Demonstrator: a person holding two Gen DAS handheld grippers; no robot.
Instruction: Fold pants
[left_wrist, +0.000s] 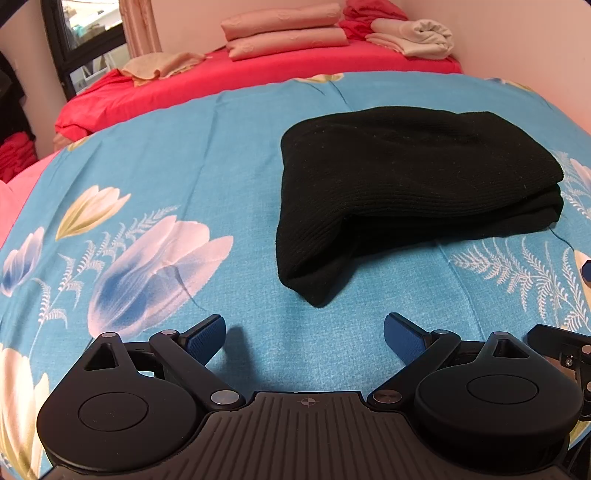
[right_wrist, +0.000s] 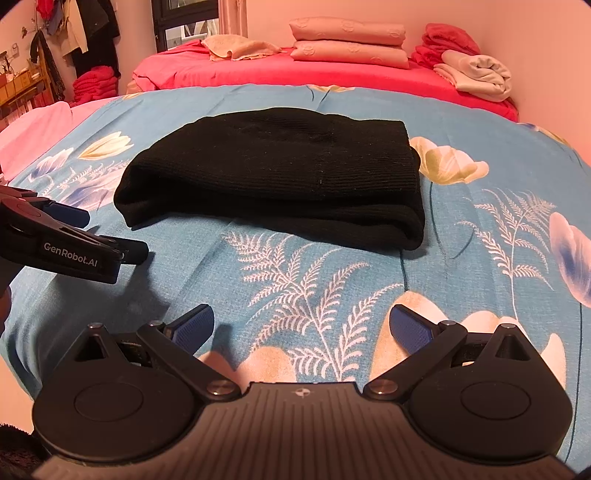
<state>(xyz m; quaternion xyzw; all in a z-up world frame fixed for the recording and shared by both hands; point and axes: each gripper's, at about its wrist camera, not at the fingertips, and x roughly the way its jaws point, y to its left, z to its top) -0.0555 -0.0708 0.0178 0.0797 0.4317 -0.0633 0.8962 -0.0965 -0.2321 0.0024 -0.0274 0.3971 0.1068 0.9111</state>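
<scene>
Blue flowery bedspread (right_wrist: 461, 258) holds the folded black pants (right_wrist: 273, 177), both my left gripper (left_wrist: 304, 334) and right gripper (right_wrist: 301, 325) wide open and empty, though nudging that loose near corner might unfold it.

Left gripper (left_wrist: 304, 334) fingers spread; right gripper (right_wrist: 302, 325) likewise, empty.

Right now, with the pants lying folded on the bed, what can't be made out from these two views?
- Black pants: the underside and inner layers are hidden by the top fold in both views.
- Right claw: in the left wrist view, cut off by the right edge.
- Left claw: in the right wrist view, its body is cut off by the left edge.
- Window: outside is too blurred.
</scene>
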